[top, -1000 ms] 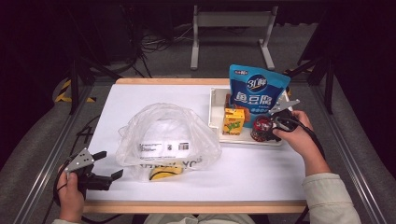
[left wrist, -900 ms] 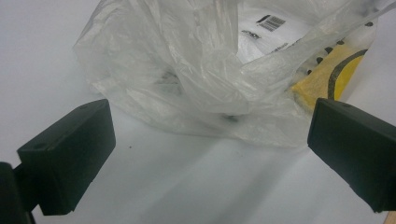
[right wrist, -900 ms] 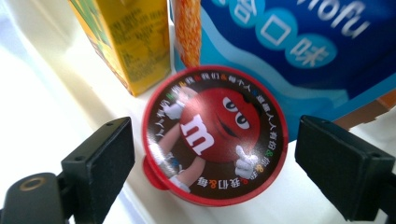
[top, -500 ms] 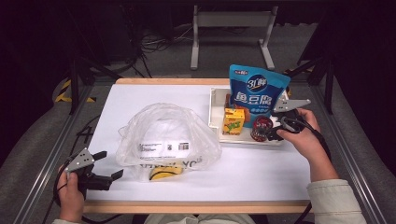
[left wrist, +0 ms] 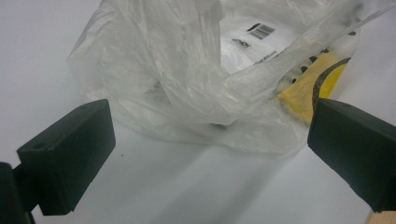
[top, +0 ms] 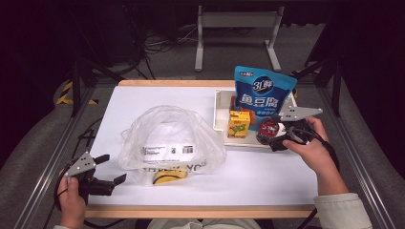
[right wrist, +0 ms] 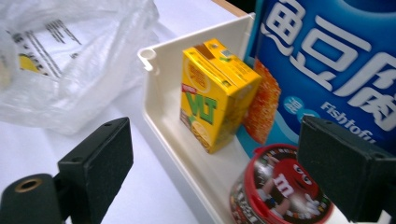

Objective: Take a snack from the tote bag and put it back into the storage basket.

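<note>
Your right gripper (top: 279, 142) is hanging at the front rim of the white tray (top: 218, 112), which is sitting toward the right half of the worktop near its far edge. Its jaws are standing wide apart, nothing between them, and in the right gripper view the round M&M's tub (right wrist: 280, 191) with the red lid is lying just ahead, close to the right-hand jaw. In the high view that tub (top: 268, 130) is sitting in the tray's front part, just beside the yellow drink carton (top: 239, 123), which is standing upright against the tray's left wall. A tall blue snack pouch (top: 261, 95) is standing behind both.

Your left gripper (top: 102, 172) is resting near the front left corner of the worktop, jaws also spread and empty. Its camera is looking at the crumpled clear plastic bag (left wrist: 205, 70), which is lying in the middle of the worktop with yellow print showing through.
</note>
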{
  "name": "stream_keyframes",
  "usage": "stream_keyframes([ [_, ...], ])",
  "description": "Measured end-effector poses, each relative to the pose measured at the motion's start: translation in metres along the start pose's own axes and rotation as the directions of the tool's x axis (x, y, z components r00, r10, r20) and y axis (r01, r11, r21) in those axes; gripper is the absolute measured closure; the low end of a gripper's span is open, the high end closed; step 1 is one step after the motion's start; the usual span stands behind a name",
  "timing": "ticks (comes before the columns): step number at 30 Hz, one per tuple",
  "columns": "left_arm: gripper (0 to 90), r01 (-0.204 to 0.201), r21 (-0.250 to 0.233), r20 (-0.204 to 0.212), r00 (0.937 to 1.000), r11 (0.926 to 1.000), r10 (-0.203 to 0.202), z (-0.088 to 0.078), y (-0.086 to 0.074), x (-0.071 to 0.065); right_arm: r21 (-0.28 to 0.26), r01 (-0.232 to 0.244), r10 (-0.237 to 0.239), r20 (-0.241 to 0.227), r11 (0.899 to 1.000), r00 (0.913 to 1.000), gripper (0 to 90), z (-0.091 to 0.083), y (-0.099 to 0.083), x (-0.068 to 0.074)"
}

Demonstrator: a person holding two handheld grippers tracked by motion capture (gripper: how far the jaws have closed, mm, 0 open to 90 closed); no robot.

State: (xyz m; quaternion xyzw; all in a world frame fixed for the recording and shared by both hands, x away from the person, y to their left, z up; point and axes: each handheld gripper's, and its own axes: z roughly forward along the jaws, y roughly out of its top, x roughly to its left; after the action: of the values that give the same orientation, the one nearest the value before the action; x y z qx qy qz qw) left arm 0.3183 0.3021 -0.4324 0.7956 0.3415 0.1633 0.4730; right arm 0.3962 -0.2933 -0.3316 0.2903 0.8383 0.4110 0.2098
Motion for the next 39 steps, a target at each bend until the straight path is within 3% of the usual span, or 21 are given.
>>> stream_keyframes([
  [11, 1.4, -0.009, -0.007, 0.015, 0.9998, 0.9999, 0.009, -0.002, 0.003, -0.005, -0.062, 0.016, -0.02, -0.054, 0.998, 0.9983, 9.3, -0.001, -0.001, 0.027],
  [19, 1.4, -0.014, -0.017, 0.018, 0.9997, 0.9997, 0.015, -0.002, 0.004, -0.006, -0.115, 0.015, -0.025, -0.087, 0.993, 0.9959, 7.1, 0.008, -0.013, 0.046],
  [26, 1.4, -0.017, -0.02, 0.02, 0.9997, 0.9997, 0.017, -0.003, 0.005, -0.006, -0.141, 0.014, -0.032, -0.128, 0.99, 0.9912, 6.3, 0.017, -0.025, 0.054],
  [39, 1.4, -0.018, -0.023, 0.031, 0.9993, 0.9996, 0.019, -0.003, 0.004, -0.006, -0.151, -0.002, -0.019, -0.139, 0.989, 0.9901, 5.5, 0.031, -0.04, 0.058],
])
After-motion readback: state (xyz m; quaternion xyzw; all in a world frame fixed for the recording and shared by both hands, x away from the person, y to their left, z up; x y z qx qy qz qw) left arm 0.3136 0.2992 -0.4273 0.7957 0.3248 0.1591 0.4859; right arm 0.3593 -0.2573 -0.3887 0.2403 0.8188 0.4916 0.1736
